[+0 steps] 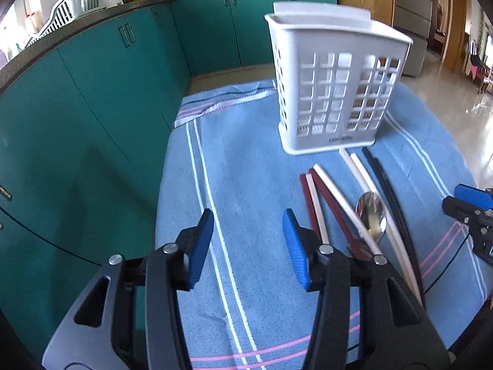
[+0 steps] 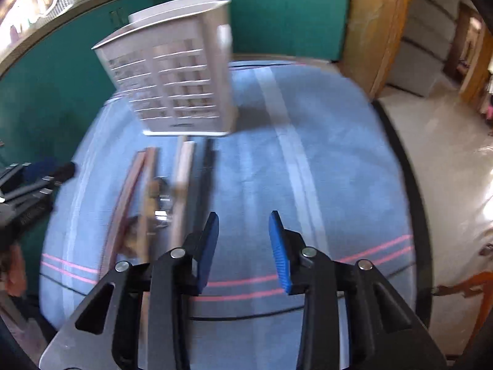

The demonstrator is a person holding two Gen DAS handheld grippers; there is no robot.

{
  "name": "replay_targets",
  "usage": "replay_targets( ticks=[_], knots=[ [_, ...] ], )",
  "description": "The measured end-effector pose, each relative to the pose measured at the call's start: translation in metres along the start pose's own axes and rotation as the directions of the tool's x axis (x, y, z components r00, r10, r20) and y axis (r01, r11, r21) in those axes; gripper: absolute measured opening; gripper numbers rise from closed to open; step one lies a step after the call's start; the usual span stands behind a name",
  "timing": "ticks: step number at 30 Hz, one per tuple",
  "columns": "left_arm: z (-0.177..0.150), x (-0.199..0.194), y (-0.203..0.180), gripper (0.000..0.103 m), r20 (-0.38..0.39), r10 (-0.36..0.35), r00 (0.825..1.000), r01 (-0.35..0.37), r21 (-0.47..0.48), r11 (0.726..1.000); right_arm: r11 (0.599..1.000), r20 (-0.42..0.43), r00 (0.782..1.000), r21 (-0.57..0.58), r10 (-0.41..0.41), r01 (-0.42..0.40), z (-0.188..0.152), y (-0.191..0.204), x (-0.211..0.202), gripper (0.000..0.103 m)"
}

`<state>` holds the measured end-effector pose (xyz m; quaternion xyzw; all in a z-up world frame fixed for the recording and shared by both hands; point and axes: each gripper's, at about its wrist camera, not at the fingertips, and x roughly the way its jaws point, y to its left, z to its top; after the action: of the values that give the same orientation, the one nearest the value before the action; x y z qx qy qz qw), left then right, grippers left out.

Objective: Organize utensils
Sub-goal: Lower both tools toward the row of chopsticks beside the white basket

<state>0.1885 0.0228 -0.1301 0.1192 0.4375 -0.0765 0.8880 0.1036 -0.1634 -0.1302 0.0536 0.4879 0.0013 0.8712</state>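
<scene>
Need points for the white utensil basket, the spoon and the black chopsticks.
white utensil basket (image 1: pixel 336 92), left wrist view, on its gridded front wall.
spoon (image 1: pixel 371 212), left wrist view, on its bowl.
black chopsticks (image 1: pixel 386 182), left wrist view, partway along their shafts.

light: bright daylight | glare: shiny floor (image 1: pixel 456 98) right of the white basket (image 1: pixel 336 92) | left-wrist view: sharp | right-wrist view: motion-blurred | edges: fisheye-bent, dark corners

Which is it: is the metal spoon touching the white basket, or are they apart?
Apart. The left wrist view shows blue cloth between the spoon and the basket.
</scene>
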Motion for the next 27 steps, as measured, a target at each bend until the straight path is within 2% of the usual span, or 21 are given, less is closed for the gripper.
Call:
replay_targets(
  ticks=[5,11,17,21,23,27],
  knots=[
    [0.001,0.016,0.006,0.048,-0.025,-0.016,1.0,0.016,-0.025,1.0,0.998,-0.047,0.999,-0.061,-0.015,0.012,-0.008,0.025,0.018,0.036],
    [-0.004,0.036,-0.009,0.048,-0.064,-0.086,0.994,0.087,0.006,0.996,0.999,-0.088,0.995,-0.024,-0.037,0.035,-0.005,0.021,0.042,0.036],
    [-0.011,0.06,-0.027,0.048,-0.119,-0.082,0.99,0.088,0.046,0.995,0.998,-0.098,0.994,-0.042,-0.043,0.039,-0.004,0.021,0.048,0.036],
    [-0.013,0.068,-0.021,0.057,-0.119,-0.078,0.99,0.082,0.032,0.996,0.998,-0.087,0.996,-0.046,-0.037,0.033,-0.006,0.017,0.046,0.037],
    [-0.012,0.069,-0.017,0.061,-0.121,-0.079,0.99,0.082,0.024,0.996,0.997,-0.076,0.995,-0.057,-0.065,0.061,-0.004,0.015,0.046,0.039],
    [-0.01,0.073,-0.012,0.062,-0.119,-0.084,0.989,0.087,0.018,0.996,0.998,-0.09,0.995,-0.045,-0.038,0.034,-0.005,0.01,0.05,0.039]
  ],
)
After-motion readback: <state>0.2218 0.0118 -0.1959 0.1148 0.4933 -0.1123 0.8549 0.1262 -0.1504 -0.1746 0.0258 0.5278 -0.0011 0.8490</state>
